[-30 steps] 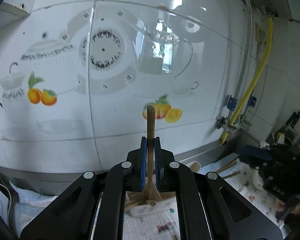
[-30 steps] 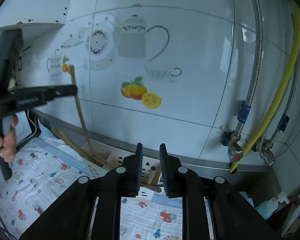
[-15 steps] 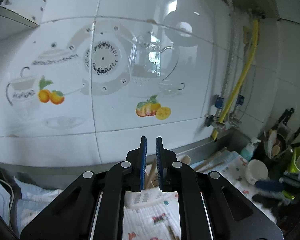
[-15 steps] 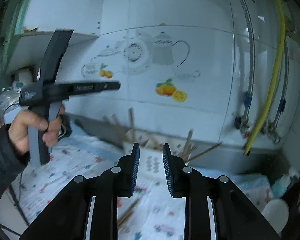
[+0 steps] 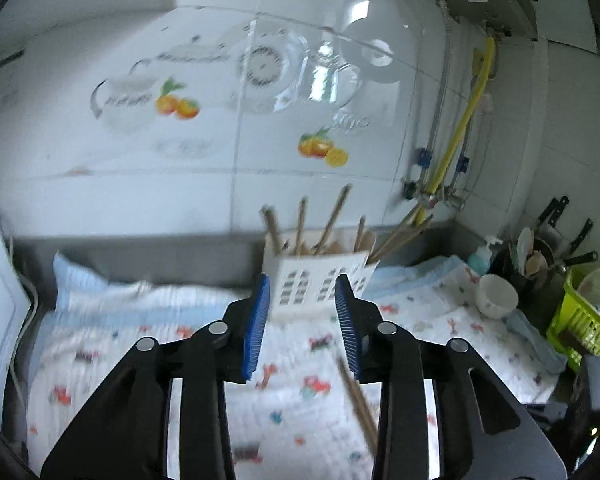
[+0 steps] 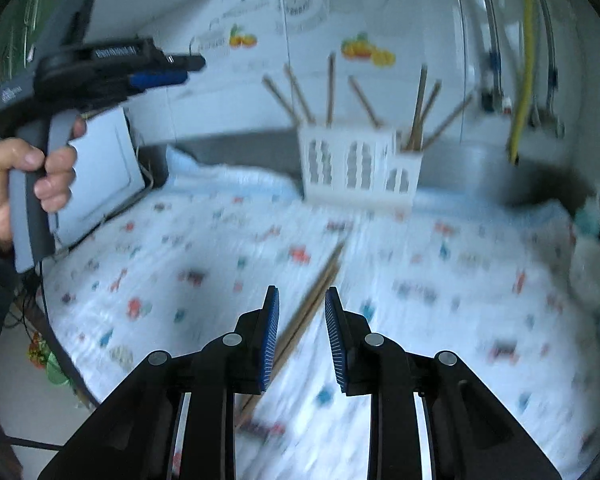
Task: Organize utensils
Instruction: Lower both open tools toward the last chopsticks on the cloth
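Right wrist: right gripper (image 6: pixel 302 336) open, empty; loose chopsticks (image 6: pixel 312 300) on cloth directly ahead-below, long axis diagonal, far end toward holder (image 6: pixel 360 168). Left gripper (image 5: pixel 302 328) jaws just opening, empty, farther off.

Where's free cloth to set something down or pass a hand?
Free: printed cloth left of the loose chopsticks, and between them and the white bowl. Crowded: the utensil caddy at the wall and the green rack corner.

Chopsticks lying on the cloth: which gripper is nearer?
Right. The right gripper hangs open directly over the loose chopsticks, which run between its fingers. The left gripper, also open, is raised off to their left.
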Tool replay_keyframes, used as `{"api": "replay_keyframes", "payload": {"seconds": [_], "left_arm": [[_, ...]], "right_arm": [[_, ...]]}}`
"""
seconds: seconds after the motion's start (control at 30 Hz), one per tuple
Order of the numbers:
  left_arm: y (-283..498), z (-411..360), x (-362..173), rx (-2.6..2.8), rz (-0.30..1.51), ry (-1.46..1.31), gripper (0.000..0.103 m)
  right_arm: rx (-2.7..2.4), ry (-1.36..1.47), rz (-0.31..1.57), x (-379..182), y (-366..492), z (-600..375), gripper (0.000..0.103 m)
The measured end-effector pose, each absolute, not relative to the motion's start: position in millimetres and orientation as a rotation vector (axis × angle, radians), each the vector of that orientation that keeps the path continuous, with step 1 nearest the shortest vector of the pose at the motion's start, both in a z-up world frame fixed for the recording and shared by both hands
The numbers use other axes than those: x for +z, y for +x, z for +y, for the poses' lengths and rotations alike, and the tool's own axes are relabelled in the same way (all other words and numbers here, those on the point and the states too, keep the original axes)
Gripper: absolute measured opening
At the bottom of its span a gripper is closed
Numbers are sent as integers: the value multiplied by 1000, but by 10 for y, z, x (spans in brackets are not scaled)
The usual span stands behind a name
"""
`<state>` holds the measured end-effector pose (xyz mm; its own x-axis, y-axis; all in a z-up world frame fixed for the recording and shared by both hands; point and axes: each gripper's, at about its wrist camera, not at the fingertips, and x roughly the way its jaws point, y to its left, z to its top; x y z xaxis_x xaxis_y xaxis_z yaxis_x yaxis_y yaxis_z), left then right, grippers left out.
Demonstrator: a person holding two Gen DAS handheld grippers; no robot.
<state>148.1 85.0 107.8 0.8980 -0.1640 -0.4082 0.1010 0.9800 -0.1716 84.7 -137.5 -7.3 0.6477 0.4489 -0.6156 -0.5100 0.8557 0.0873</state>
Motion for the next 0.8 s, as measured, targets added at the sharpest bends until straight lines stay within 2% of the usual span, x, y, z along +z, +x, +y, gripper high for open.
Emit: {"api": "replay_keyframes", "payload": {"seconds": [0.1,0.23,0.37,0.8], "left_arm": [[1322,973,872,-129,457,-180,42],[1170,1086,615,-120,497,-205,43],[1076,1139,431,-110,521,-216,48],[931,1265,175,-128,547,-279,49]], "right_arm": [[541,-88,735,-315,658,-1298,23],[538,-107,788,-552,467,-1179,23],[522,-126,819,-737,356,-1112,23],[411,-133,832,-813,422,-1167,18]]}}
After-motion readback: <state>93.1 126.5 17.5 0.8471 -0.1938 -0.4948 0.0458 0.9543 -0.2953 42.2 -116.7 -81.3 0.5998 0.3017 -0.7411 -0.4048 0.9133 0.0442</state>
